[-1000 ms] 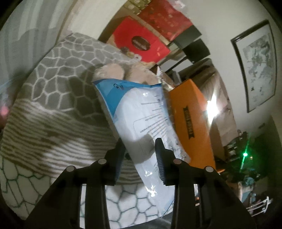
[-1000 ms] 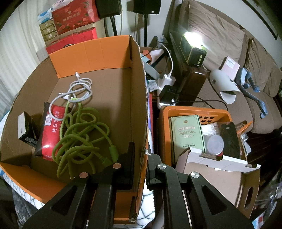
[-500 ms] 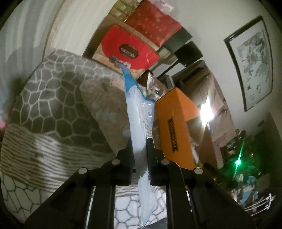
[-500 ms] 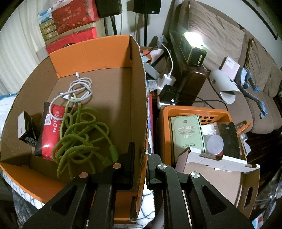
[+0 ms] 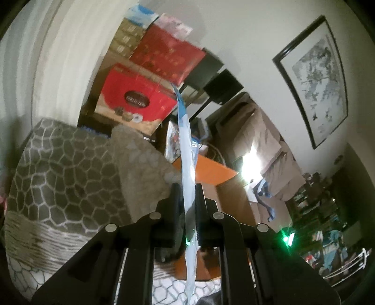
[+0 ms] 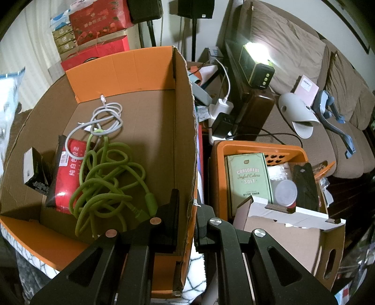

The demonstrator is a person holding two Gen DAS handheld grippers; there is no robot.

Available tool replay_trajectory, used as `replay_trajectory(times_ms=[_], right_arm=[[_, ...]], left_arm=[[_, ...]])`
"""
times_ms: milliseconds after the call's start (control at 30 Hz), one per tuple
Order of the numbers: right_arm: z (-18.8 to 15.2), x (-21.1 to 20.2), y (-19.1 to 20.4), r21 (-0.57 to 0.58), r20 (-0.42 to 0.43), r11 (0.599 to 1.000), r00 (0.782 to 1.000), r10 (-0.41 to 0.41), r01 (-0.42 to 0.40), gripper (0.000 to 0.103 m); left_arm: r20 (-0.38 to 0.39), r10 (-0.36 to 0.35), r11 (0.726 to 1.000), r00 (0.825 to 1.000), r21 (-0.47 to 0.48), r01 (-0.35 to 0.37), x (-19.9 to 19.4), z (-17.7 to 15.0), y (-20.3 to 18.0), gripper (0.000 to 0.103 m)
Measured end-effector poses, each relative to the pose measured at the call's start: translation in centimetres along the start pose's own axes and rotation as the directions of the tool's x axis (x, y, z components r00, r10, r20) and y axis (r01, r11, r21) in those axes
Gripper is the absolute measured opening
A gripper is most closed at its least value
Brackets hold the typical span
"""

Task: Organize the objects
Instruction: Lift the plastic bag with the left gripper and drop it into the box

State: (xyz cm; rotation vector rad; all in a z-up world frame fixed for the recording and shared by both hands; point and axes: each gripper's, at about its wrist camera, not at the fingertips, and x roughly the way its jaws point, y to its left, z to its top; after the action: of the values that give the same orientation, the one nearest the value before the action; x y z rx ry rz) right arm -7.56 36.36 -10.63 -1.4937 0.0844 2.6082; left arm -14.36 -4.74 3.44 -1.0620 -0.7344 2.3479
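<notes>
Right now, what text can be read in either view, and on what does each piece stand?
"COLORFUL Joyful Colors SOFT": green box in the orange basket.
"纯白" and more characters, partly covered: red packet in the cardboard box.
Red gift boxes, pink card, oval label: too small or blurred.

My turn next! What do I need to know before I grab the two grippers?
Left gripper: shut on the blue-and-white plastic packet, held edge-on, up in the air above the patterned blanket.
Right gripper: shut on the side wall of the big cardboard box, steadying it.
In the box already: green cable, white cable, red packet, small black box.
Left to do: the plastic packet probably goes into the box next. Keep the right grip while it goes in.
</notes>
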Motion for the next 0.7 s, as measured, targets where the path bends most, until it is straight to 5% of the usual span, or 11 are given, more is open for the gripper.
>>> replay_trajectory(times_ms=[700], right_arm=[[-0.2, -0.2, 0.1, -0.001, 0.0, 1.0, 1.0, -0.003, 0.003, 0.009]], left_arm=[[-0.13, -0.097, 0.993, 0.987, 0.06, 0.105, 7.9, -0.9, -9.6, 0.01]])
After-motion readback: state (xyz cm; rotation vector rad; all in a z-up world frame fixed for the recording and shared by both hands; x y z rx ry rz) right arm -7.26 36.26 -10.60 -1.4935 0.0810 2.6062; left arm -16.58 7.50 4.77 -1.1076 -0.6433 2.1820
